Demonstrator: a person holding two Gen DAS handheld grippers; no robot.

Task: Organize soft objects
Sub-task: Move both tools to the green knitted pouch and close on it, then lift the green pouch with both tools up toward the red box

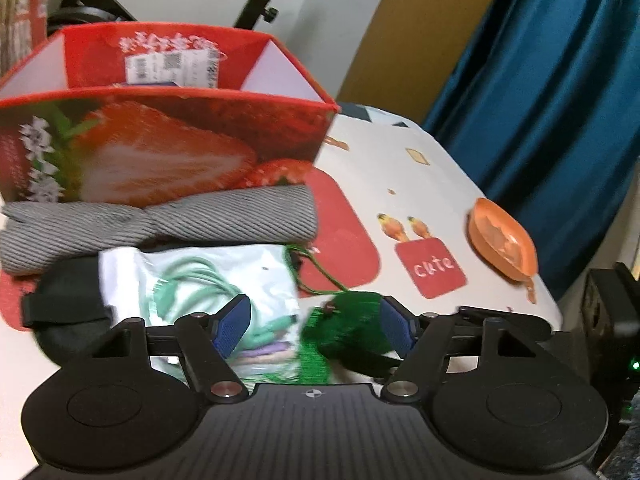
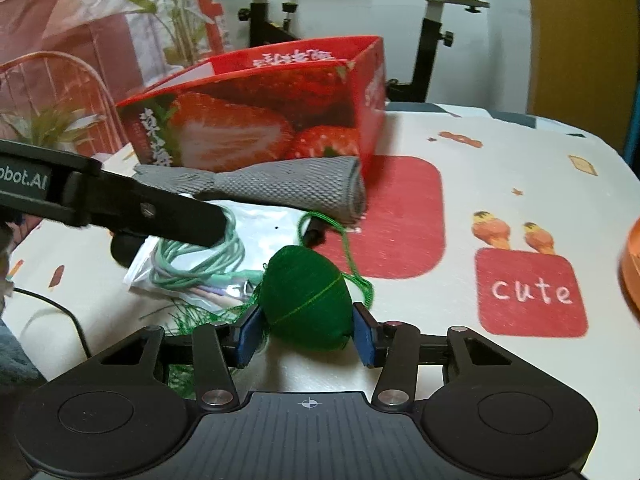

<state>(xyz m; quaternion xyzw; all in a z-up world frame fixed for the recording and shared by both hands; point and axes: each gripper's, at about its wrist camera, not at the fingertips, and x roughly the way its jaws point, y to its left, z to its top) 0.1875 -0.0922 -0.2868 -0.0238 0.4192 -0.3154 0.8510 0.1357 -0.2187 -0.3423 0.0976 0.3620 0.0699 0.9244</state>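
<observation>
A green thread-wrapped sachet (image 2: 306,300) with a tassel and a long cord lies on the tablecloth, and my right gripper (image 2: 307,334) is shut on it, a blue pad against each side. My left gripper (image 1: 314,330) is open over a clear bag of green and purple cables (image 1: 208,280); its right pad is beside the green sachet (image 1: 352,324). In the right wrist view one left finger (image 2: 172,220) hangs over the bag of cables (image 2: 196,264). A folded grey knit cloth (image 1: 168,220) lies against the open red strawberry box (image 1: 168,144). A black padded mask (image 1: 64,304) peeks from under the bag.
An orange dish (image 1: 502,240) sits near the table's right edge. A blue curtain (image 1: 540,80) hangs past that edge. An exercise bike (image 2: 432,36) stands behind the table, a red wire chair (image 2: 60,80) and plants to the left. A black cable (image 2: 60,312) trails at the front left.
</observation>
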